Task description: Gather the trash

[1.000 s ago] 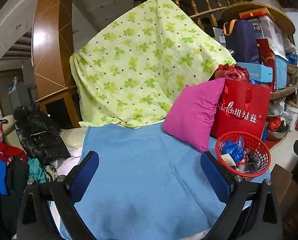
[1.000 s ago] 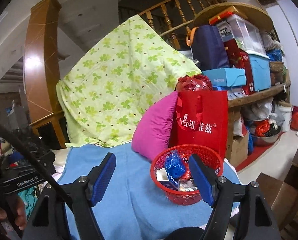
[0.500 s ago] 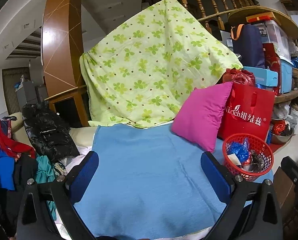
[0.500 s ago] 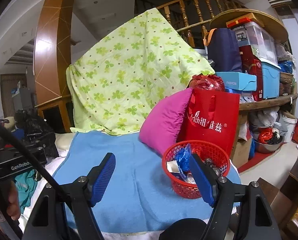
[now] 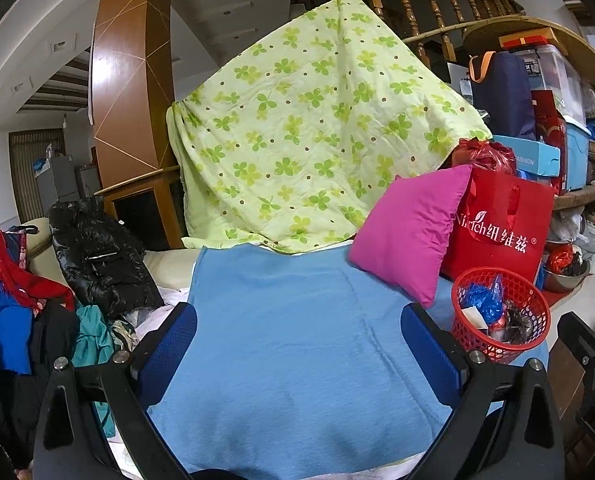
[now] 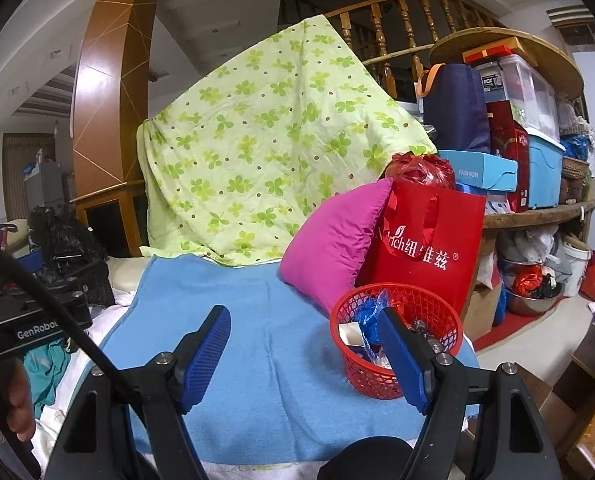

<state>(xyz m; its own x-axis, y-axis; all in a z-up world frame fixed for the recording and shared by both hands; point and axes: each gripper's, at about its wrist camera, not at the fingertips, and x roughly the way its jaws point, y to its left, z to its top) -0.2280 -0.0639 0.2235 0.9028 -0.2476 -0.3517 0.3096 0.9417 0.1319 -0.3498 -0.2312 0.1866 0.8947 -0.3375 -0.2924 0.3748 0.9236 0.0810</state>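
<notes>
A red mesh basket [image 5: 527, 300] [image 6: 425, 300] stands on the right end of a blue blanket [image 5: 297, 328] [image 6: 265, 320]. It holds a blue crumpled wrapper [image 5: 482, 300] [image 6: 367, 312], a white scrap and other dark bits of trash. My left gripper [image 5: 297, 336] is open over the bare blanket, with the basket just right of its right finger. My right gripper [image 6: 305, 340] is open too, empty between the pads; its right finger [image 6: 401, 356] overlaps the basket's front in the right wrist view.
A magenta pillow [image 5: 409, 236] leans on a red shopping bag [image 5: 505, 228] behind the basket. A green clover quilt [image 5: 309, 132] hangs over the railing. Clothes and a black jacket [image 5: 97, 256] pile at the left. Boxes fill shelves at the right. A hand [image 6: 17, 400] holds the other gripper.
Both views have shifted leftward, so the blanket, quilt and basket now sit further right in each frame. Both grippers stayed open and empty.
</notes>
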